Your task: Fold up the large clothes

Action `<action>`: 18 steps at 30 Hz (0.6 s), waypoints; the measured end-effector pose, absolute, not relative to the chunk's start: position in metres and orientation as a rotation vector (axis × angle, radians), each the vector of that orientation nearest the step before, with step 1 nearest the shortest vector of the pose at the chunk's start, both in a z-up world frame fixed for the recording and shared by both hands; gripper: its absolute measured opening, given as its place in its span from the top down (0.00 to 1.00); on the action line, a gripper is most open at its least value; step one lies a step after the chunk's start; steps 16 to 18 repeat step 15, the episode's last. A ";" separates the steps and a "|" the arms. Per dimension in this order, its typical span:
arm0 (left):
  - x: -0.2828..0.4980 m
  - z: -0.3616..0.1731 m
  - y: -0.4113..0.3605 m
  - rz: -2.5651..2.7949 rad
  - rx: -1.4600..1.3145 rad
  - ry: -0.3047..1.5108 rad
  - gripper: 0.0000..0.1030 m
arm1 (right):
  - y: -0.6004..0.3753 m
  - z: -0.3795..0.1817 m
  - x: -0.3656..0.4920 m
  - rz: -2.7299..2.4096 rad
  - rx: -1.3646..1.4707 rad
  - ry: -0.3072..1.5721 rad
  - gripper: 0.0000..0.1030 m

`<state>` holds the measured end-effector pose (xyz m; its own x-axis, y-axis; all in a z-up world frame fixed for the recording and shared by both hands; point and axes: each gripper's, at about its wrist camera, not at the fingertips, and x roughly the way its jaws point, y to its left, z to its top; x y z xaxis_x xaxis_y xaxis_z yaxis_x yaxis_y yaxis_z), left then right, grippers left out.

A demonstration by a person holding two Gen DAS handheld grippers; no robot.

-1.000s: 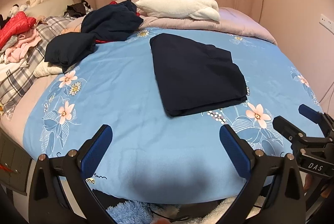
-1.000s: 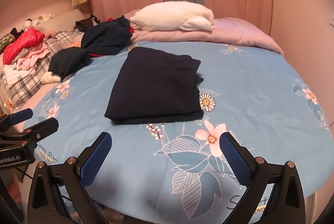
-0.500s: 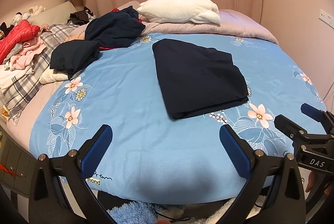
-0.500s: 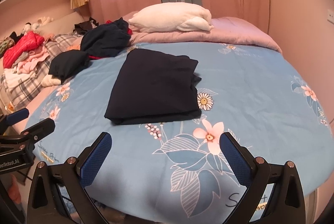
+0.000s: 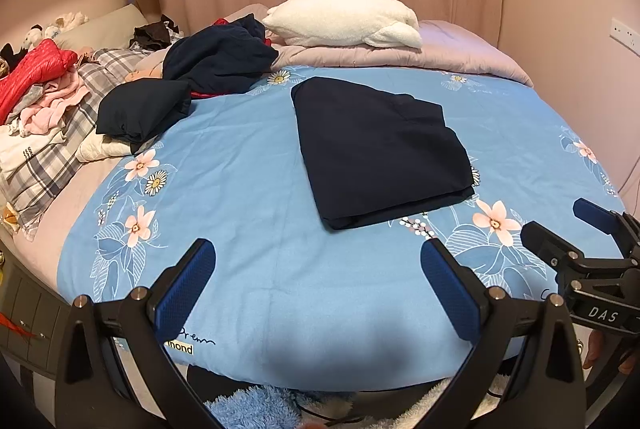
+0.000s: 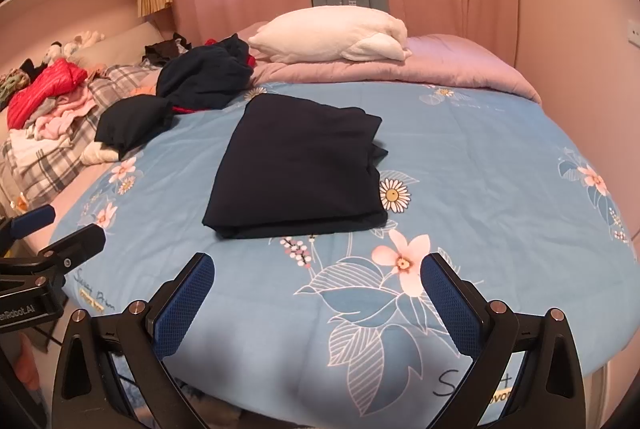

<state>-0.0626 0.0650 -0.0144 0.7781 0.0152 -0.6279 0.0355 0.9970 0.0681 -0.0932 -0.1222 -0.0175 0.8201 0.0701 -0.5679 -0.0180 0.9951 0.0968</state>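
A dark navy garment (image 5: 380, 149) (image 6: 300, 169) lies folded into a flat rectangle on the blue floral bedspread (image 5: 248, 197) (image 6: 480, 197). My left gripper (image 5: 318, 283) hangs open at the bed's near edge, well short of the garment, holding nothing. My right gripper (image 6: 318, 285) is likewise open and empty, pulled back to the near edge. Each gripper shows at the side of the other's view: the right gripper (image 5: 576, 229) in the left wrist view, the left gripper (image 6: 56, 233) in the right wrist view.
A heap of dark clothes (image 5: 188, 85) (image 6: 188, 89) sits at the bed's far left, beside red and pink clothes (image 5: 36, 77) on a plaid sheet. A white pillow (image 5: 344, 21) rests on a pink quilt (image 5: 460, 57) by the curtains.
Both views have drawn back and risen slightly from the bed; the folded garment looks a little farther off. The grippers stay open and empty.
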 end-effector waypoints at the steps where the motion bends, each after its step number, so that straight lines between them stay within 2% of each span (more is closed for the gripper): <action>1: -0.063 -0.014 0.064 -0.011 0.076 0.679 0.00 | -0.122 -0.018 -0.094 0.044 0.089 0.608 0.01; 18: -0.063 -0.012 0.059 -0.007 0.075 0.675 0.00 | -0.120 -0.017 -0.091 0.057 0.082 0.611 0.01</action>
